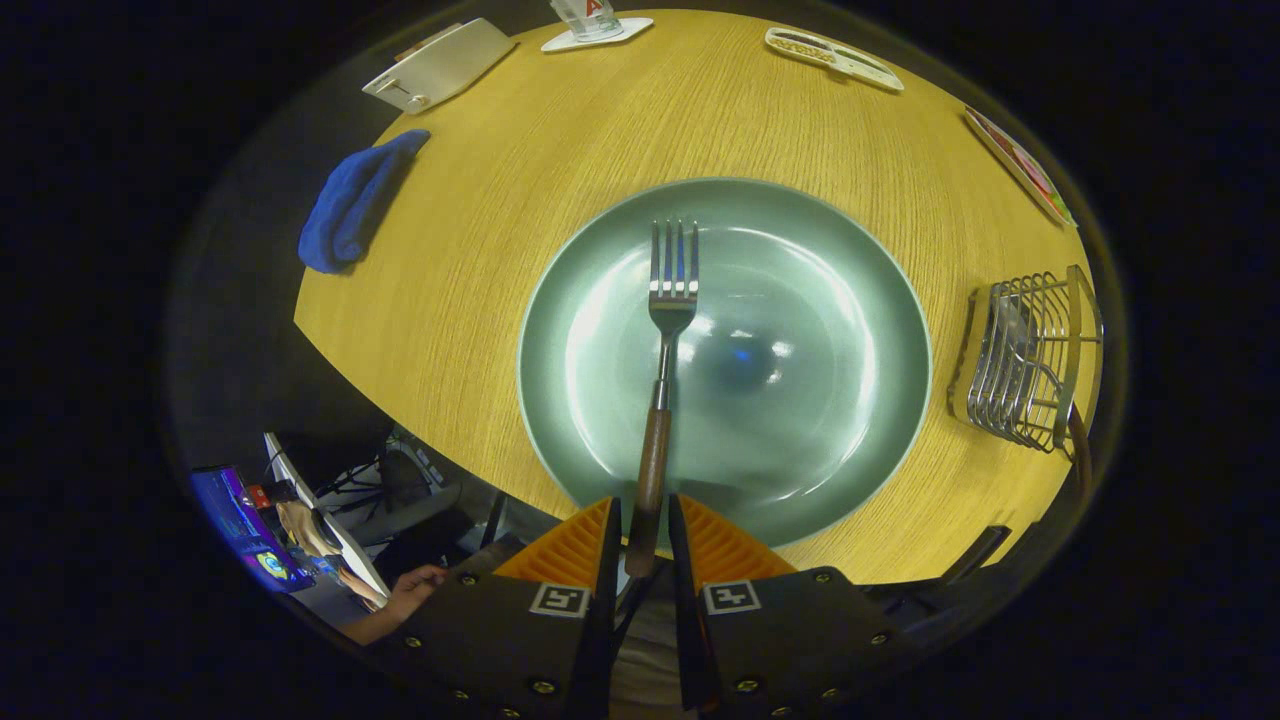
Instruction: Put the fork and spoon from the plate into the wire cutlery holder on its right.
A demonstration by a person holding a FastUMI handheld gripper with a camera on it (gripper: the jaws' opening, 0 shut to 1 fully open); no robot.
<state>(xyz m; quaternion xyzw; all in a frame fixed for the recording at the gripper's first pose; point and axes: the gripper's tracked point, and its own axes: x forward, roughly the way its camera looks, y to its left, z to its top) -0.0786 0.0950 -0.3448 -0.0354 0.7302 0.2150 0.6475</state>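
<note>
The gripper holds the metal fork with the brown wooden handle by the end of that handle: the two fingers are drawn close together and both press on the wood, one on each side, so the jaws are closed on the fork. From the grip the handle runs straight ahead, then the steel neck and the four tines, which point away from the fingers. The fork lies over the round pale green ceramic plate, its tines reaching past the plate's middle toward the far rim; whether the tines touch the glaze or hang just above it cannot be told.

The plate sits on the round light wooden table, near the edge closest to the gripper. The silver wire cutlery holder with a wooden base stands just beside the plate's right rim, close to the table's right edge, well apart from the fork. A dark brown handle end shows at the holder's near side, too small to identify.

A crumpled blue cloth lies at the table's left edge. Along the far edge rest a white flat box, a clear glass on a white coaster and a white oblong tray.
</note>
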